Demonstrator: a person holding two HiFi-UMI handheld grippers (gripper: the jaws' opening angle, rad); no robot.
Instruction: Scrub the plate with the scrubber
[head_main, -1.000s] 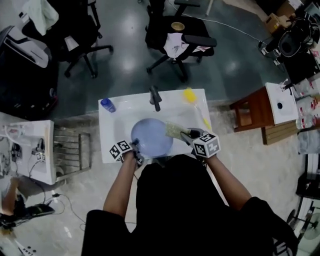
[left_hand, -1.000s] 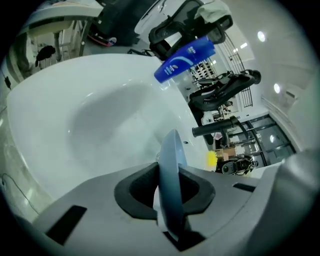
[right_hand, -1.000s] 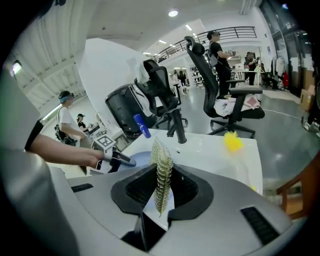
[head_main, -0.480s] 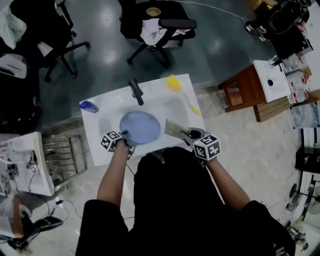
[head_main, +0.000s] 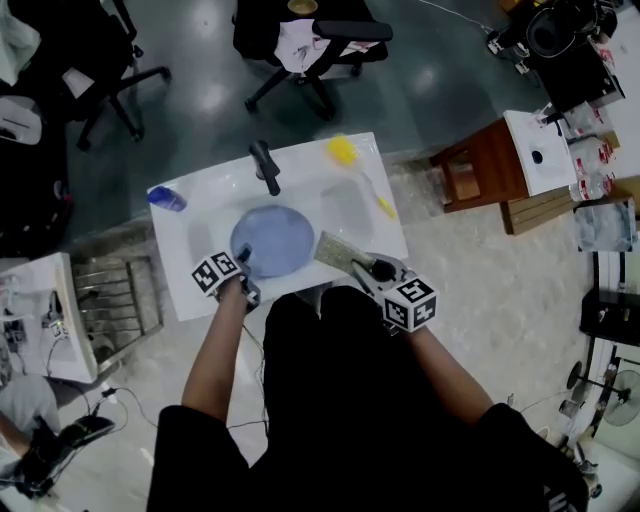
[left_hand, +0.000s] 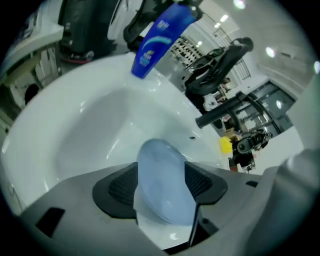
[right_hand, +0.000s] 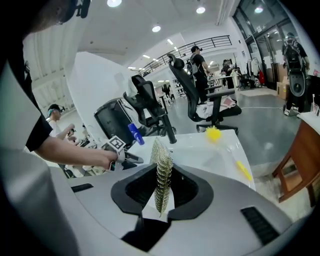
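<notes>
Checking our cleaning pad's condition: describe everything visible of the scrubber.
The scrubber is a thin, flat, yellow-green pad with a scaly, mesh-like surface. It stands upright and edge-on, pinched between the pads of the right tool, and sticks forward above the front right part of the white sink.
</notes>
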